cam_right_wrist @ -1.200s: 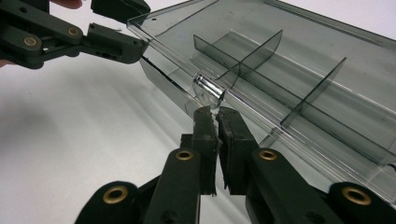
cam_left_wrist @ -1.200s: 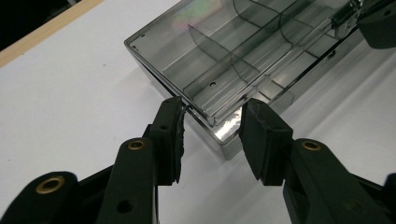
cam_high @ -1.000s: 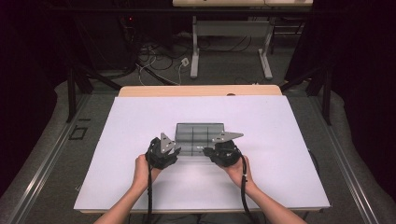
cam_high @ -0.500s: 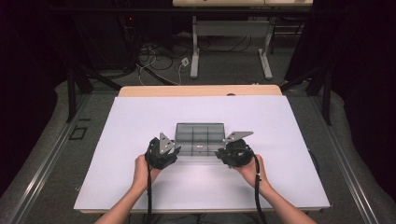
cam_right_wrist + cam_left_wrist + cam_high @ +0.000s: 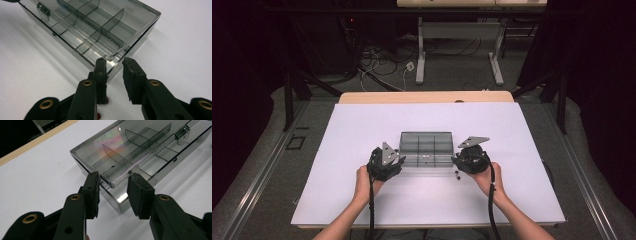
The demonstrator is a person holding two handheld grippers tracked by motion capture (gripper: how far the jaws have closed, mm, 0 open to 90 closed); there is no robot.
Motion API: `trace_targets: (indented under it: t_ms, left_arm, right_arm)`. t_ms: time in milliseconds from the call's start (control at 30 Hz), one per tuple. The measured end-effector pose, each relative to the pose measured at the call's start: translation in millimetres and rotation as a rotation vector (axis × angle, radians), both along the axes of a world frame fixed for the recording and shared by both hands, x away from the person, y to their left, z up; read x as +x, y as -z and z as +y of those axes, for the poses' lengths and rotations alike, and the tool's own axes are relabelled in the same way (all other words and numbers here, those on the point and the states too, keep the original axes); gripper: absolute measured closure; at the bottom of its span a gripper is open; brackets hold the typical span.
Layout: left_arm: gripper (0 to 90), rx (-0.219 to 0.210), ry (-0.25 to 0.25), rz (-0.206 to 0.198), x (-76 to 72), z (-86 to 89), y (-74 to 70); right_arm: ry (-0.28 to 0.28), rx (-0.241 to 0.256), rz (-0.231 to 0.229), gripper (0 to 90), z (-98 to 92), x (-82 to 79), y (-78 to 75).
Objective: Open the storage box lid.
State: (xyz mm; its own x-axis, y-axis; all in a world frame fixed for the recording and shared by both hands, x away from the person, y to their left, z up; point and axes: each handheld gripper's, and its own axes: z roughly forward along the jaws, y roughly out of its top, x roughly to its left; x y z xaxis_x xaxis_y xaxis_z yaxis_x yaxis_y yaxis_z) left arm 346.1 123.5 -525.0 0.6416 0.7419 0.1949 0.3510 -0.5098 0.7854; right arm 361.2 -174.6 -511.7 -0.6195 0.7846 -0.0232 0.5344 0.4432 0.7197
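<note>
Two claws are working here: I am holding my left claw (image 5: 113, 192) spread around one near corner of the smoky, clear plastic divider box (image 5: 140, 152), and my right claw (image 5: 113, 72) spread at the opposite corner. The rectangular box is lying mid-worktop (image 5: 362, 135) on smooth white.

Right gripper pulls off the box's near right corner

Over the last second the right gripper (image 5: 458, 163) moves rightward and slightly toward the person, ending just outside the clear compartment box (image 5: 426, 148), its jaws parted around that corner; the right hand (image 5: 486, 176) and forearm swing outward with it.
</note>
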Motion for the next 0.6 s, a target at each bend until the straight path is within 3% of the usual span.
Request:
trace_targets:
  t_ms: [200,467,600]
  left_arm:
    - [62.1,-0.008,0.002,-0.004,0.2,0.6,-0.9]
    - [62.8,-0.003,0.004,-0.049,-1.5,0.7,-4.1]
    - [63.3,-0.015,0.001,-0.053,-0.7,1.0,-5.0]
  right_arm:
    - [-0.018,-0.007,-0.027,73.5,1.9,1.9,0.0]
    - [-0.019,0.003,-0.071,73.1,2.3,0.5,-4.0]
    - [-0.022,0.011,-0.089,73.3,2.6,1.0,-6.1]
